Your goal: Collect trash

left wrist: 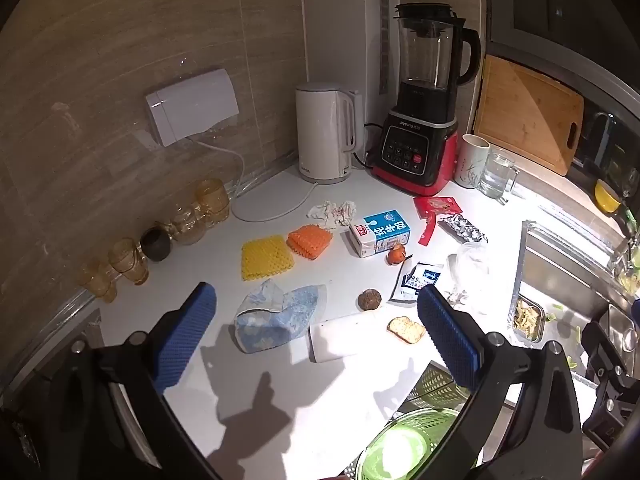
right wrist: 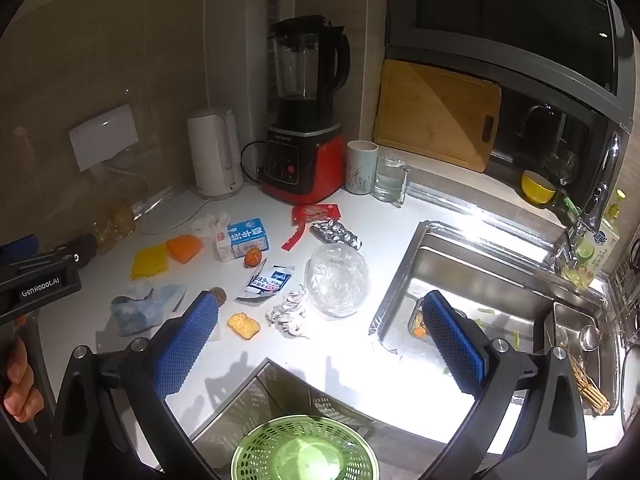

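Trash is scattered over the white counter [left wrist: 280, 392]. A crumpled blue-white bag [left wrist: 276, 316], a white cup on its side [left wrist: 344, 336], a bread slice [left wrist: 406, 328] and a brown lump [left wrist: 369, 300] lie just beyond my left gripper [left wrist: 316, 336], which hangs open and empty above them. Farther back are a milk carton [left wrist: 380, 232], yellow [left wrist: 266, 258] and orange [left wrist: 310, 240] foam nets and a tissue [left wrist: 332, 212]. My right gripper [right wrist: 320, 342] is open and empty too, over the counter's front edge, short of a clear plastic bag [right wrist: 336, 280], crumpled paper [right wrist: 290, 312] and a sachet [right wrist: 268, 280].
A green mesh basket [right wrist: 304, 448] sits below the counter's front edge. The steel sink [right wrist: 480, 264] on the right holds a food container and scraps. Blender [right wrist: 304, 136], kettle [right wrist: 214, 152], cups and a cutting board [right wrist: 436, 112] stand at the back. Glasses [left wrist: 128, 260] line the left wall.
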Available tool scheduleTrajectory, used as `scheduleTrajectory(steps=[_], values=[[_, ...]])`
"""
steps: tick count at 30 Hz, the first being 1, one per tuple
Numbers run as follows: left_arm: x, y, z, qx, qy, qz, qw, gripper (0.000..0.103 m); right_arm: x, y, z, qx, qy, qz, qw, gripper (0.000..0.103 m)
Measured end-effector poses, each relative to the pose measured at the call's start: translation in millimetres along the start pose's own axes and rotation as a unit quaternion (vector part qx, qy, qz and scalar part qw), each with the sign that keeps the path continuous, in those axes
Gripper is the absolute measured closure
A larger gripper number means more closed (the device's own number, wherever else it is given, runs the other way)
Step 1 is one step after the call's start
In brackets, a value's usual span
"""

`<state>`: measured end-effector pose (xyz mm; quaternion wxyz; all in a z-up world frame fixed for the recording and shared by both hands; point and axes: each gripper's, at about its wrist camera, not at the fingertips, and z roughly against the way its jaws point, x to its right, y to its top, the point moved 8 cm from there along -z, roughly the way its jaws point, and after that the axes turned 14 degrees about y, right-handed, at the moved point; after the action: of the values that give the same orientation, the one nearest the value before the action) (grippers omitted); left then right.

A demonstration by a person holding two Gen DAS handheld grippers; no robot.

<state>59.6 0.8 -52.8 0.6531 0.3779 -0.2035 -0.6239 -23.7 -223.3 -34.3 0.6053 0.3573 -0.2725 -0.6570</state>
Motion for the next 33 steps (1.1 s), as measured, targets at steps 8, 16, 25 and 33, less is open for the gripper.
scheduleTrajectory(steps=[8,16,25,33], values=[[6.6,-8.4,-5.2,-0.008,0.002,-0.003,1.0,0.006,-2.1,-1.9,-3.9,0.0,0.0,-0.001,1.0,0.002],[9.8,-15.8,-5.7,-0.01,-0.007,-0.003,0.9999,0.006,-3.1,-5.7,-5.8,-0.007,-0.001,0.004,1.0,0.002],[5.7,-10.4,-5.3,-0.013,-0.01,-0.004,0.9999,0.006,-5.1,-4.2,-6.1,-0.01,-0.003,0.006,1.0,0.002],[7.8,-11.8,-4.6,-0.015,-0.014,-0.005,0.9998,0.006,-7.1,-7.1,-7.3,-0.009,-0.005,0.006,1.0,0.002]])
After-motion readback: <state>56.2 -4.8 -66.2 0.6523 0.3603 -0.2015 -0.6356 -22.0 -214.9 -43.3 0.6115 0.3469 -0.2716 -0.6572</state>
